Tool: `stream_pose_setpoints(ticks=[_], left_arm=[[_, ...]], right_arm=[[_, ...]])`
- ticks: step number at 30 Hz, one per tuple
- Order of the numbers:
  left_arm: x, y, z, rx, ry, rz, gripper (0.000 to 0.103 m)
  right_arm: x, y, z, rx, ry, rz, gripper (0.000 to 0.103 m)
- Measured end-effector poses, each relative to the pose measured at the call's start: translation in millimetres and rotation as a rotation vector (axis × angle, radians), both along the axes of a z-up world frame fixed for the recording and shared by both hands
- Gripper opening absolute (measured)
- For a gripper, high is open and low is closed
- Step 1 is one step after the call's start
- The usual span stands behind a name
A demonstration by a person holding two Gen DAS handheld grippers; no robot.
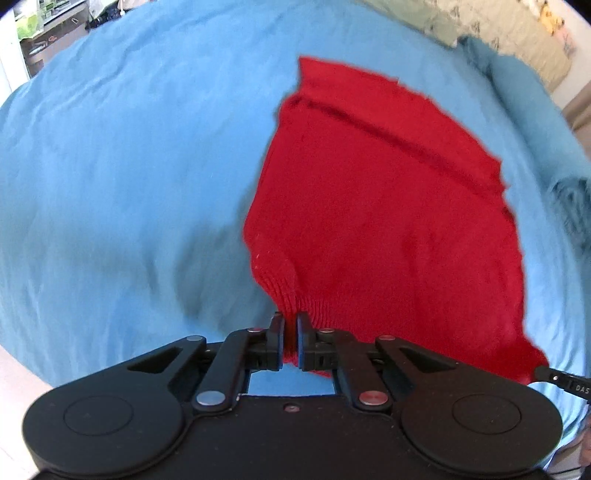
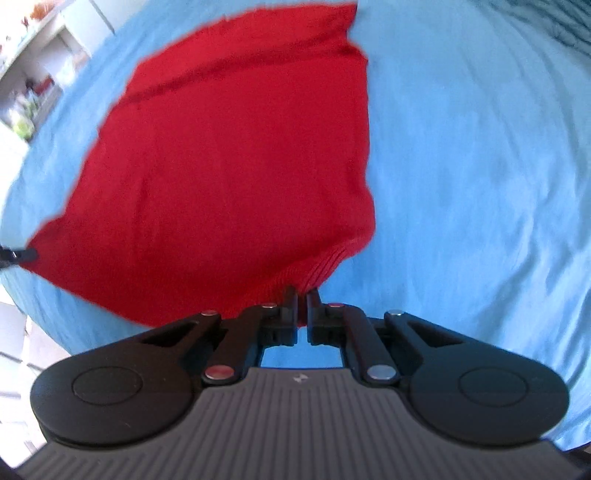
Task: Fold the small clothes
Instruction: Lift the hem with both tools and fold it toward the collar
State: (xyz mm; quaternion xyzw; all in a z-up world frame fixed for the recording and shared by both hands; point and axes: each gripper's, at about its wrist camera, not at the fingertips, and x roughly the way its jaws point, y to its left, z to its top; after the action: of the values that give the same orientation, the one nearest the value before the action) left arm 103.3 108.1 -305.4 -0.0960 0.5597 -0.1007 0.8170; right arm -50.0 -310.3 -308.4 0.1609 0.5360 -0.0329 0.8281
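A red knitted garment (image 1: 376,221) lies spread on a blue bed cover (image 1: 129,166). My left gripper (image 1: 290,319) is shut on the left corner of its ribbed hem. My right gripper (image 2: 302,295) is shut on the right corner of the same hem, and the garment (image 2: 229,166) stretches away from it over the blue cover (image 2: 480,166). The right gripper's tip (image 1: 554,376) shows at the lower right of the left wrist view, and the left gripper's tip (image 2: 18,254) shows at the left edge of the right wrist view. The hem hangs taut between them.
A folded blue blanket or pillow (image 1: 535,122) lies at the far right of the bed, with a patterned pillow (image 1: 517,33) behind it. Shelves with clutter (image 1: 44,29) stand beyond the bed's left side. Pale floor (image 2: 22,350) shows below the bed's near edge.
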Motion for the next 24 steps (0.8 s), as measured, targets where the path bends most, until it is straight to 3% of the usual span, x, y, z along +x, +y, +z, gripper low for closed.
stream_pose_setpoints(ticks=[6, 13, 18, 24], left_arm=[[38, 2, 52, -0.127, -0.088, 0.07, 0.006], [137, -6, 87, -0.22, -0.214, 0.132, 0.005], [229, -31, 71, -0.242, -0.285, 0.129, 0.005], [329, -68, 13, -0.224, -0.329, 0.142, 0.005]], right_arm=[[38, -19, 69, 0.011, -0.129, -0.065, 0.019], [125, -52, 124, 0.028, -0.243, -0.167, 0.019], [212, -79, 119, 0.02, -0.284, -0.211, 0.019], [318, -112, 59, -0.003, -0.311, -0.239, 0.019]])
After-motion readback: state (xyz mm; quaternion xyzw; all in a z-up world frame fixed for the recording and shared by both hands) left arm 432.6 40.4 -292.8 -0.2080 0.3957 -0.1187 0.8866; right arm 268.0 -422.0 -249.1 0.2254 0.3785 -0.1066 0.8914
